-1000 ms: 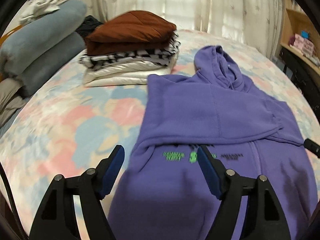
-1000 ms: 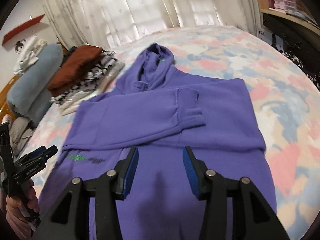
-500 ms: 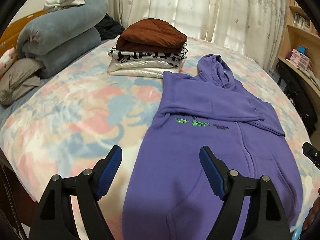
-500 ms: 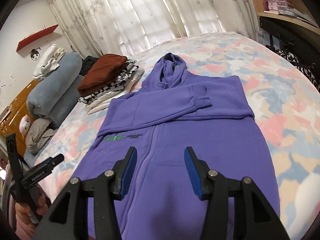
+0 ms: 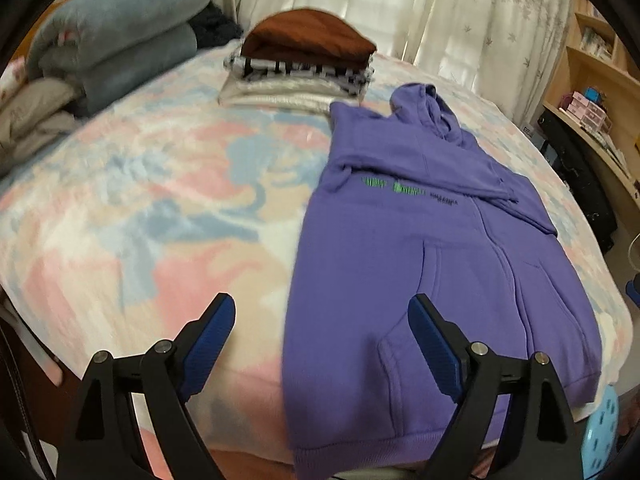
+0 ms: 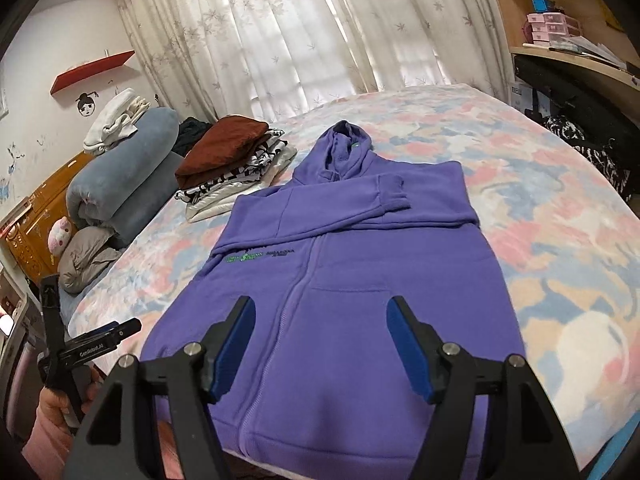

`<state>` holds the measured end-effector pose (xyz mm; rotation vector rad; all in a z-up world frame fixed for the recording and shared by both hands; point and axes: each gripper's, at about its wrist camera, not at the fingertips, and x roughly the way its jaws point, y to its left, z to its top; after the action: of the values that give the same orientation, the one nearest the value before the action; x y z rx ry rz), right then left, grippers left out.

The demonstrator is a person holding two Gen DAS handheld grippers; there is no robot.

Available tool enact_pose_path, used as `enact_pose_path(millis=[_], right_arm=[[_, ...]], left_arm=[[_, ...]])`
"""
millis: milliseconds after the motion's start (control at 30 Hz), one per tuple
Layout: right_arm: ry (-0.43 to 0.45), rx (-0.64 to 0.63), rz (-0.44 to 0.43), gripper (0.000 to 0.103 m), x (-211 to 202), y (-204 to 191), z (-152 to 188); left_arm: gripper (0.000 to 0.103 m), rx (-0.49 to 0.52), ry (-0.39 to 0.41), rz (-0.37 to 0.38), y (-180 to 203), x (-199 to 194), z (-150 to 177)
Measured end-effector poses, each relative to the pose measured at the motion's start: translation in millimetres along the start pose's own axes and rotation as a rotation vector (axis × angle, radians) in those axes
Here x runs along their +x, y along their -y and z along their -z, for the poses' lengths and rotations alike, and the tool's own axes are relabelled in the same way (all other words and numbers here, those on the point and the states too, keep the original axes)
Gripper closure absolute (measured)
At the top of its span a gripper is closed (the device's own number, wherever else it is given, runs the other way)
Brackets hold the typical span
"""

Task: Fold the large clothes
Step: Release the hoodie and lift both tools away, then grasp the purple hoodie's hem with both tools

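Left claw (image 5: 320, 328): jaws just widening, nothing between, above hem edge.
Right claw (image 6: 320, 336): jaws just spreading, empty.
Purple zip-up fleece hoodie (image 6: 352, 264): flat on bed, sleeves folded across chest ahead of both claws.

Black plastic left gripper (image 5: 320, 324) and right gripper (image 6: 322, 330), each with 2 blue-padded fingers (image 6: 236, 338) and silver screws on angular arms. White lettering on left gripper's side. Pink sleeve (image 6: 44, 436) at left hand (image 6: 60, 404).

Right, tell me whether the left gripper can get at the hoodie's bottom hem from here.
Probably yes: the left gripper is open and empty, its jaws having just widened, and the purple hoodie's hem lies flat and uncovered at the bed edge below it.
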<state>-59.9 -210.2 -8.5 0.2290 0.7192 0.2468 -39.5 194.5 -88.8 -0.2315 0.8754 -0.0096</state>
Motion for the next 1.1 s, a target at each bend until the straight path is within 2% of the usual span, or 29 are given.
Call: enact_pose_path(millis=[167, 300, 533, 667, 800, 967, 1100], right_arm=[[-0.025, -0.006, 0.016, 0.034, -5, 22, 12], [-0.047, 0.059, 0.029, 0.034, -8, 51, 27], [-0.091, 0.135, 0.092, 0.034, -11, 104, 57], [-0.105, 0.187, 0.113, 0.034, -10, 133, 72], [-0.123, 0.253, 0.023, 0.034, 0, 153, 81], [-0.153, 0.239, -0.151, 0.033, 17, 155, 82], [-0.171, 0.228, -0.242, 0.034, 29, 155, 81]], left_arm=[[0.016, -0.009, -0.07, 0.087, -14, 17, 13], [0.015, -0.01, -0.072, 0.13, -20, 28, 20], [0.011, 0.081, -0.065, 0.12, -12, 34, 30], [0.011, 0.069, -0.072, 0.146, -15, 33, 32], [0.011, 0.067, -0.091, 0.19, -16, 38, 32], [0.011, 0.059, -0.103, 0.296, -21, 50, 31], [0.011, 0.032, -0.093, 0.374, -25, 56, 30]])
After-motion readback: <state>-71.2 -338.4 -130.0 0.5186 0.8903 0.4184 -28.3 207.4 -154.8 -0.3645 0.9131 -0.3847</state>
